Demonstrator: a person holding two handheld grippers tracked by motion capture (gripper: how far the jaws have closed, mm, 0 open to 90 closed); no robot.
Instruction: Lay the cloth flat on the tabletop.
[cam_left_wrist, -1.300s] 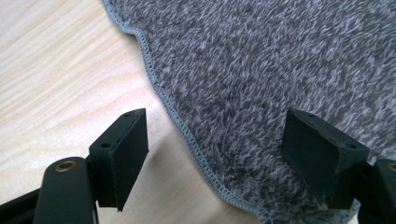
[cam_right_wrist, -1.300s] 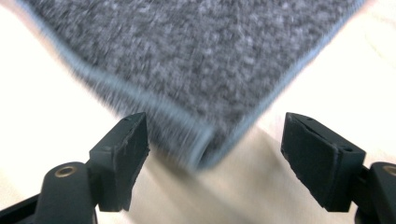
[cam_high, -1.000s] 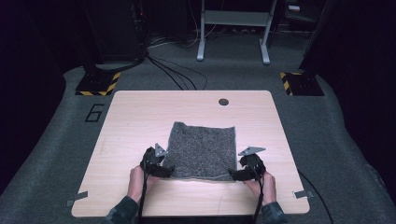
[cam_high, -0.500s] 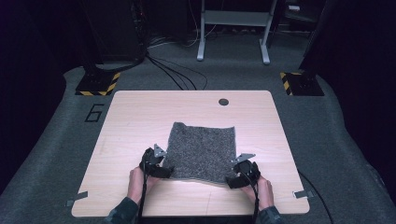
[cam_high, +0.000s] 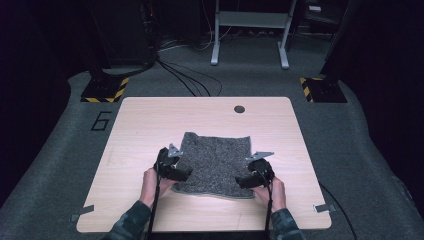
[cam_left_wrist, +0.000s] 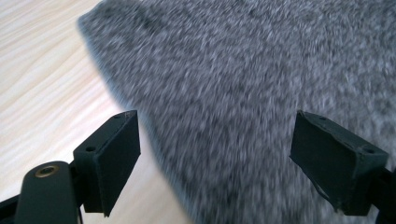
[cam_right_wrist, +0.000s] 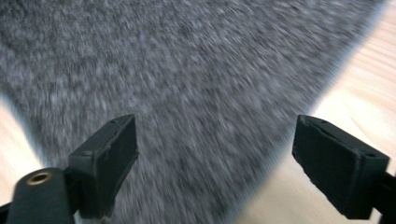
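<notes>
Grey cloth (cam_high: 215, 162) lies flat on the table (cam_high: 140, 125), spread between our two claws, near edge just ahead of both.

Left gripper (cam_high: 176, 172): jaws wide apart, nothing pinched. From its own view the cloth (cam_left_wrist: 261, 93) runs under and beyond the jaw gap, its edge cutting diagonally past the left-hand jaw, bare wood on that side. Jaws have just been opening a little further; only loose fabric below them, no pad contact we can see.

Right gripper (cam_high: 248, 180): same story, spread open and empty. Cloth (cam_right_wrist: 187, 84) fills the space under and past the jaws, edge slanting off by the right-hand jaw. It has just been opening too, with nothing clamped.

Our read: we're at the near corners, either just let go or lining up a pinch. Next move probably calls for dropping each claw onto its near corner, getting one pad under the edge, and closing together so the sheet lifts evenly.

Material: fuzzy, mottled grey pile, felt or fleece-like, soft and limp, roughly square, near edge slightly wavy. Should drape and slip easily on the smooth pale wood-grain tabletop with rounded corners.

Beyond the cloth's far edge, a small dark round hole (cam_high: 239, 109) sits in the tabletop.
</notes>
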